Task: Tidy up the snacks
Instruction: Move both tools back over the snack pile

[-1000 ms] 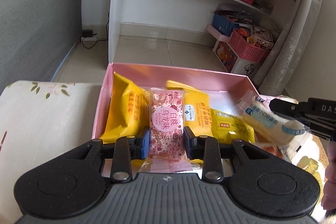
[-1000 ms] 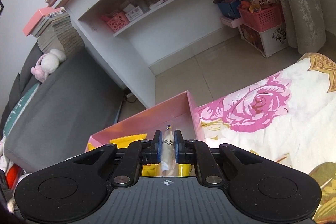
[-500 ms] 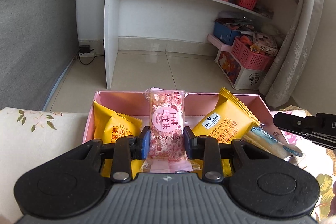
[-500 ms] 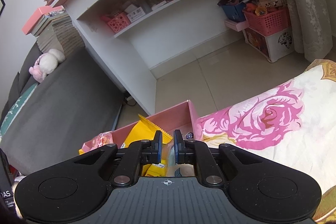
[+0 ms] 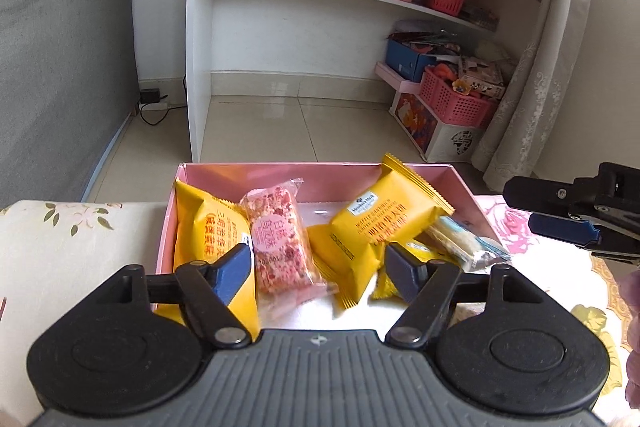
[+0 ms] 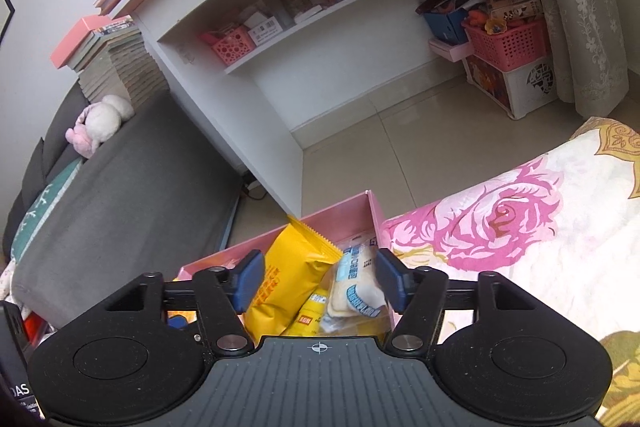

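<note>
Pink box (image 5: 320,175) as landmark, standing on the flowered cloth (image 5: 68,247) of the surface before me; I cannot tell what lies under the cloth.

Inside the box I count five snack packets, as far as the overlaps let me judge. Pink bar (image 5: 280,239): a clear wrapper over a speckled pink-and-white block with a round pink label, lying flat left of the box's middle. Yellow pack (image 5: 212,231): a puffed pouch with red characters, against the left wall, just beside the pink bar. Waffle pack (image 5: 384,219): yellow, with a small white brand tag and serrated ends, propped at a tilt toward the right rear corner. White bar (image 5: 460,239): a clear wrapper with pale blue print over a cream filling, along the right wall, touching the waffle pack. A small yellow pack (image 5: 416,251) shows only partly under these two.

My left hand-held gripper (image 5: 320,263) hovers over the near side of the box; its jaws have just been opening and now stand apart, gripping nothing, with the pink bar lying loose below the gap. My right hand-held gripper (image 6: 320,281) is over the right end of the box; its jaws have likewise just been opening and hold nothing, the white bar (image 6: 354,291) and waffle pack (image 6: 288,279) resting free beneath them.
</note>
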`<state>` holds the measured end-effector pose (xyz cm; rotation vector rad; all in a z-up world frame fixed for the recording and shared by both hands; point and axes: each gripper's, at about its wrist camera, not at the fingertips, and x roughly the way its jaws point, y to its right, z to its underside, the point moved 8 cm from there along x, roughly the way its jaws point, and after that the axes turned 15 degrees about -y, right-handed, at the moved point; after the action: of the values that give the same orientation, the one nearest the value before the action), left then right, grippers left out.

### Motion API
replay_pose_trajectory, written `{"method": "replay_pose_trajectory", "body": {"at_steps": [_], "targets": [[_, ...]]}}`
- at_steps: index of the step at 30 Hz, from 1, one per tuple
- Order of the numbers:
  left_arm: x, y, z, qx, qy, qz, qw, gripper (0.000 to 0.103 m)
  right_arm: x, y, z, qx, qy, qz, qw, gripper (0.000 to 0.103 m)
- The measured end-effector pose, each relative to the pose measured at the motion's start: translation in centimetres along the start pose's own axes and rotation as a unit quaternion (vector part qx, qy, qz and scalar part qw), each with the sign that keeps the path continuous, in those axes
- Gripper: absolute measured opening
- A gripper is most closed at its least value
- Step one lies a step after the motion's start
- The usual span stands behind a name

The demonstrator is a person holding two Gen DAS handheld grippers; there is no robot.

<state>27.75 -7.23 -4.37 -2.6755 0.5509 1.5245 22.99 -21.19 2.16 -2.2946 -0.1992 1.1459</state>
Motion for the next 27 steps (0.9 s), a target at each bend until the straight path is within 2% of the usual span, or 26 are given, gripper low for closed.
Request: {"method": "replay_pose_trajectory", "body": {"at_steps": [3,7,11,16,27], "targets": [[-0.8,0.3,0.9,0.003,-0.010,-0.001,0.9999,0.080,-1.1,-0.6,0.7,-0.009,-0.004,0.012,1.000,0.079],[-2.1,0.6,2.4,0.018,-0.017,-0.019,0.9995,0.085,-2.6,-1.2,2.1,-0.018,-0.018,0.014,1.000,0.084],[-3.6,0.6,3.9,0.019,-0.021,-0.023,0.9993,0.091,-4.2,-1.8,3.6,-0.026,-0.023,0.019,0.999,0.090],[-5.4,0.2,6.0,0.003,-0.023,-0.015,0.9996,0.098,-5.7,-2.5,5.8,-0.038,-0.032,0.029,0.998,0.093],[-8.2,0.1,10.4,0.004,-0.039,-0.020,0.9990,0.102,-8.4,-3.5,10.3,-0.063,-0.046,0.035,0.996,0.098]]}}
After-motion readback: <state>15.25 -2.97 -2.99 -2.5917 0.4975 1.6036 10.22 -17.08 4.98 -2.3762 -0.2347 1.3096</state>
